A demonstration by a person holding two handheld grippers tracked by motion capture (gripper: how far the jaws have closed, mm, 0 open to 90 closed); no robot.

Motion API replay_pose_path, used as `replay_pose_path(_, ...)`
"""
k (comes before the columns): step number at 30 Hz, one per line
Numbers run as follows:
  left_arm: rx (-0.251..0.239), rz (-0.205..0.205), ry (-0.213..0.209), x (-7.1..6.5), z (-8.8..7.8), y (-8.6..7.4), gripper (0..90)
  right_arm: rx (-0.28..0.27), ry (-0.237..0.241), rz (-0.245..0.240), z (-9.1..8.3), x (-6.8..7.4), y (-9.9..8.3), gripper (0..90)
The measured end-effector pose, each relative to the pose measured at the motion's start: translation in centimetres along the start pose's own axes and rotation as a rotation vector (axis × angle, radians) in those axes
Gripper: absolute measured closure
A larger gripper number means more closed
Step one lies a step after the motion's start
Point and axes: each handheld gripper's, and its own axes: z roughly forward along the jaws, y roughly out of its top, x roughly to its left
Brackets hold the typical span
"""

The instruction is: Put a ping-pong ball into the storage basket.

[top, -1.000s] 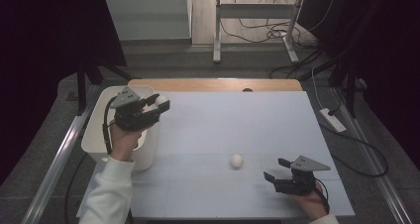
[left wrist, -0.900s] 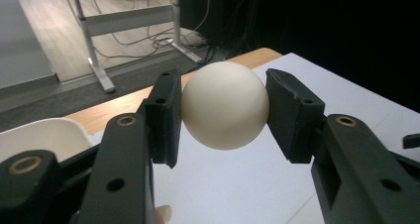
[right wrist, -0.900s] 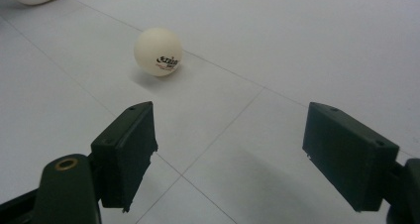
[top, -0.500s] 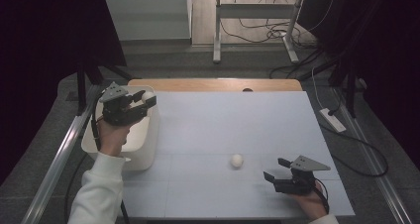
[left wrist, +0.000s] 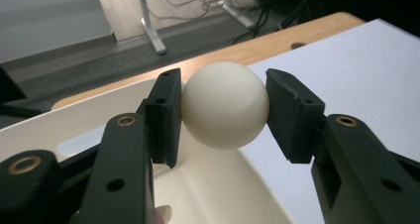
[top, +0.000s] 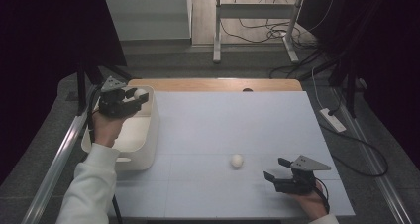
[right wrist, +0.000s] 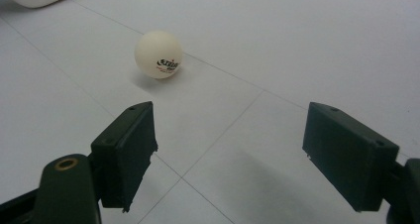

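Observation:
A cream ping-pong ball (left wrist: 225,105) is pinched between the two black pads of my left gripper (left wrist: 224,116), which is shut on it. In the high view that gripper (top: 137,96) hangs over the white tub (top: 148,135) at the table's left edge, the held ball (top: 140,92) at its tip. A second ping-pong ball (top: 236,160) with a small printed logo lies on the white table. My right gripper (top: 275,170) rests near the front right, open, jaws wide apart with nothing between them. The loose ball (right wrist: 158,54) lies a short way ahead of my right gripper (right wrist: 230,157), left of its axis.
The white tabletop (top: 237,115) has a wooden strip (top: 218,84) along its far edge. A metal rail (top: 54,164) runs along the left side. On the floor to the right lie a power strip (top: 333,120) and cables; a desk frame (top: 257,16) stands beyond.
My left hand has carried its ball leftward and away, from the tub's right rim to above the tub's inside. The right gripper and the loose ball have stayed put.

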Motion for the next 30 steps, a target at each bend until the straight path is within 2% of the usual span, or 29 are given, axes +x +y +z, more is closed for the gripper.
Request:
replay_pose_path(10,0.081,-0.009,0.037,1.5,0.2,-0.3,51.0,0.002,0.003,-0.002,0.1,0.1,0.1,20.7)
replay_pose_path(18,0.153,-0.033,0.064,2.6,0.8,-1.0,50.9,0.002,0.003,-0.002,0.1,0.1,0.1,20.7)
replay_pose_path(22,0.163,-0.034,0.07,2.8,0.9,-1.2,50.6,0.002,0.002,-0.002,0.1,0.1,0.1,20.7)
replay_pose_path(24,0.149,-0.044,0.075,2.8,0.8,-1.2,50.1,0.002,0.002,-0.002,0.1,0.1,0.1,20.7)
replay_pose_path(25,0.144,-0.046,0.078,2.8,0.7,-1.1,39.7,0.002,0.003,-0.002,0.1,0.1,0.1,20.7)
replay_pose_path(26,0.138,-0.051,0.081,2.8,0.7,-1.0,39.7,0.002,0.003,-0.002,0.1,0.1,0.1,20.7)
replay_pose_path(27,0.125,-0.058,0.082,2.7,0.6,-1.0,33.6,0.002,0.003,-0.002,0.1,0.1,0.1,20.7)
replay_pose_path(30,0.089,-0.059,0.038,2.3,0.2,-0.8,22.7,-0.001,0.004,-0.002,0.1,0.0,0.1,20.7)
